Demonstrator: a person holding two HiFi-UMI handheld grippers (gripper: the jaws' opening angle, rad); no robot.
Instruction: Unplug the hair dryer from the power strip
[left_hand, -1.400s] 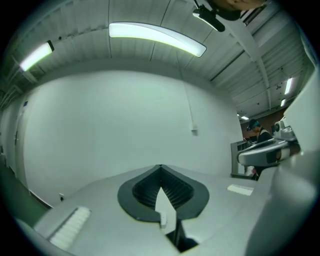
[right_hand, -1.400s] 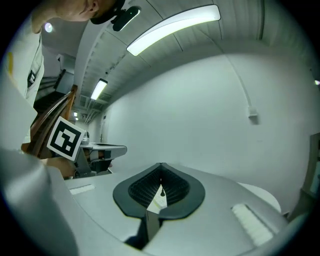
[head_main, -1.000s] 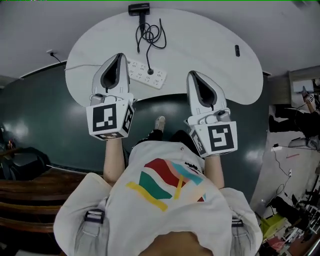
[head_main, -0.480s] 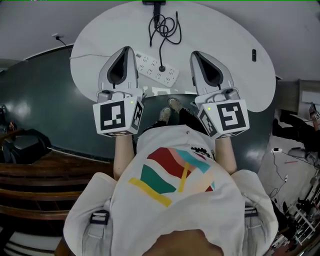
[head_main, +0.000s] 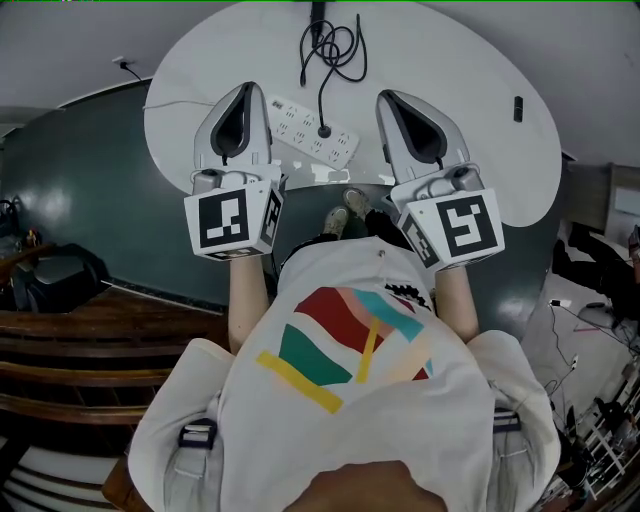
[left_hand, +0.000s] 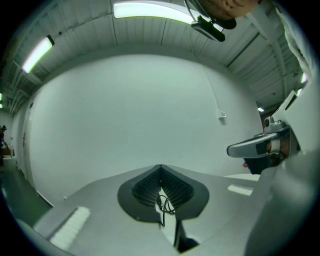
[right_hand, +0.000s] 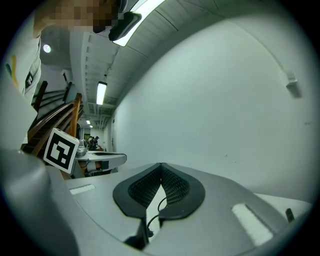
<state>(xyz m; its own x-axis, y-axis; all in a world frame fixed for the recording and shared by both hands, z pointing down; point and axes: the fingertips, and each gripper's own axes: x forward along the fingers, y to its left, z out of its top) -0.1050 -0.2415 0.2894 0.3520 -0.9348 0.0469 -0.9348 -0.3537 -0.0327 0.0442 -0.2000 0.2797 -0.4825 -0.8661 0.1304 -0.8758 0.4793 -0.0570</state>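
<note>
Left gripper and right gripper hover at the white table's near edge, jaws pressed together, empty; power strip between them, black plug seated, cord coiling toward hair dryer at far edge.

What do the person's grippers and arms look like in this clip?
Both the left gripper and right gripper are pale grey, tapering shells with a dark teardrop opening lined by ribbed black pads. Each carries a white cube printed with black square markers at the rear. The person wears a white top with a multicoloured print; no sleeves reach the forearms.
</note>
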